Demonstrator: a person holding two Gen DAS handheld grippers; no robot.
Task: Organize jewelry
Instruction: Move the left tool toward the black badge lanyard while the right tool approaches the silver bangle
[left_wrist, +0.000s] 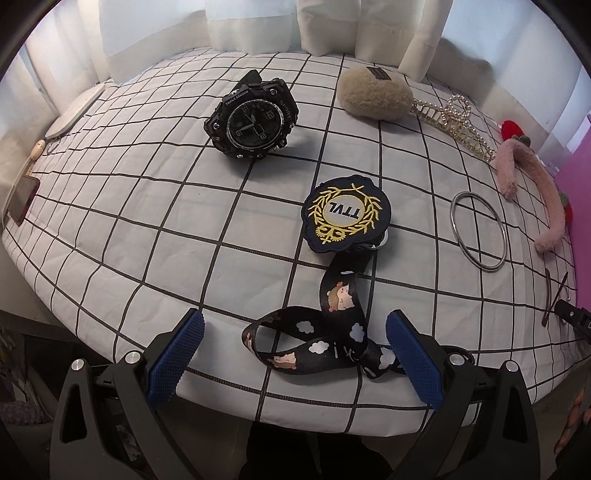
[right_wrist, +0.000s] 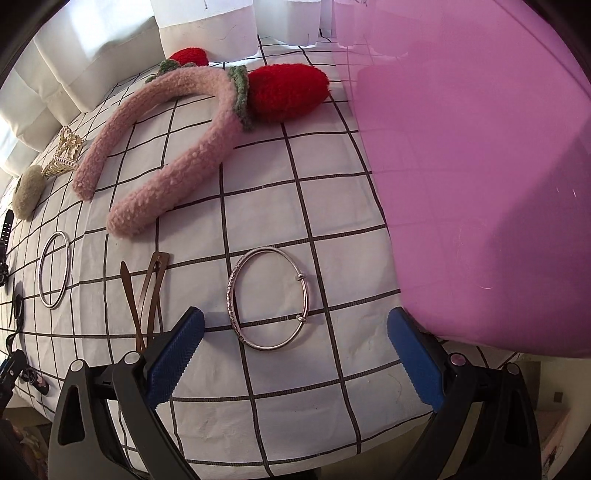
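My left gripper (left_wrist: 293, 352) is open, low over the near edge of the checked cloth, its blue pads either side of a black cartoon lanyard (left_wrist: 325, 339). The lanyard leads up to a dark embroidered badge (left_wrist: 347, 214). A black sport watch (left_wrist: 253, 116) stands farther back. My right gripper (right_wrist: 295, 354) is open with an engraved silver bangle (right_wrist: 269, 299) lying flat just beyond its fingertips. A plain silver ring bangle (right_wrist: 54, 275) and brown hair clips (right_wrist: 146, 295) lie to the left. A pink box (right_wrist: 480, 166) fills the right side.
A fuzzy pink headband (right_wrist: 177, 147) with red strawberries (right_wrist: 288, 90) lies behind the bangle. A beige fluffy clip (left_wrist: 375, 94) and a gold pearl claw clip (left_wrist: 454, 122) sit at the back. White curtains (left_wrist: 258, 22) hang behind. A phone (left_wrist: 22, 199) lies at the left edge.
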